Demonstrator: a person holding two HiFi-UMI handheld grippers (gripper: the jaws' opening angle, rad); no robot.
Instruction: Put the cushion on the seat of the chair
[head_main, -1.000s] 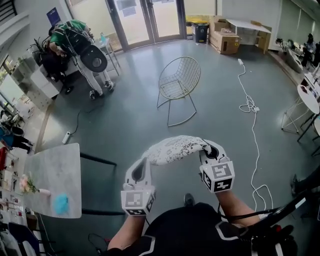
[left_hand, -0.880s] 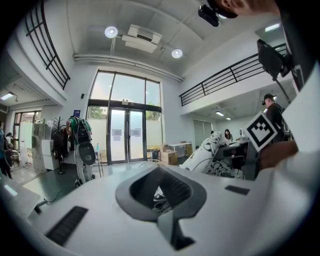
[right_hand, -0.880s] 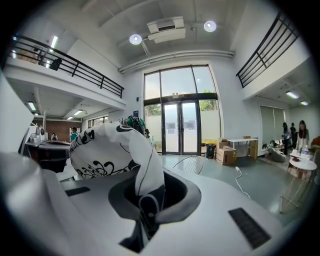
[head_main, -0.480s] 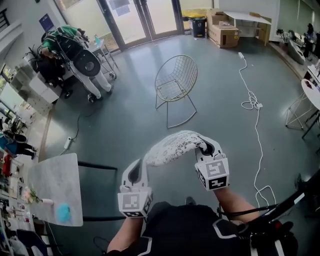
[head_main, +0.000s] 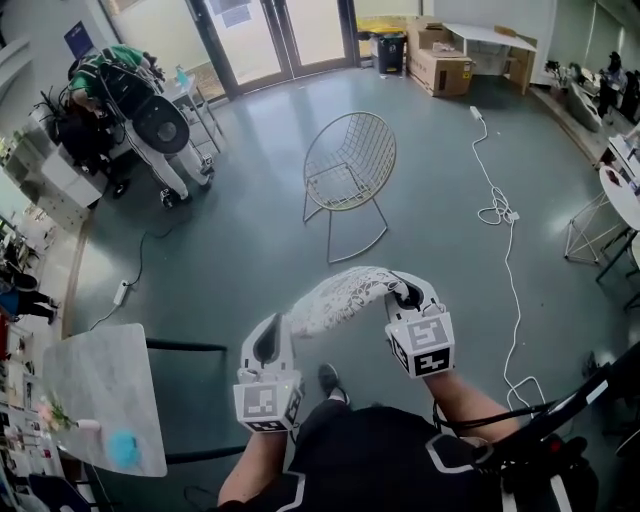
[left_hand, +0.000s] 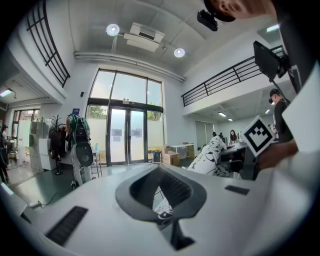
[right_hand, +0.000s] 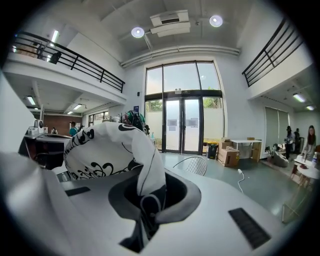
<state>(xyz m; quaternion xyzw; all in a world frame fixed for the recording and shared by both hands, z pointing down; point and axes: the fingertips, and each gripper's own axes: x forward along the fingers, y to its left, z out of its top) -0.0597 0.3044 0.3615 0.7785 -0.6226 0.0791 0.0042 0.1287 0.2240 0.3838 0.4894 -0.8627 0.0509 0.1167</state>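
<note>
The wire chair (head_main: 350, 165) stands at the far side. The patterned cushion (head_main: 345, 298) is held up in the air on the near side, well apart from the chair. Both forearms (head_main: 468, 400) reach forward side by side, the tools almost level. The right gripper (head_main: 402, 292) is clenched on the cushion's right corner, and the left gripper (head_main: 280, 325) is clamped on its left corner.

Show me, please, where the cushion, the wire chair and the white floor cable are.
cushion (head_main: 345, 298): head view, middle of its patterned cover.
wire chair (head_main: 342, 187): head view, its mesh seat.
white floor cable (head_main: 497, 212): head view, its tangled loop.
</note>
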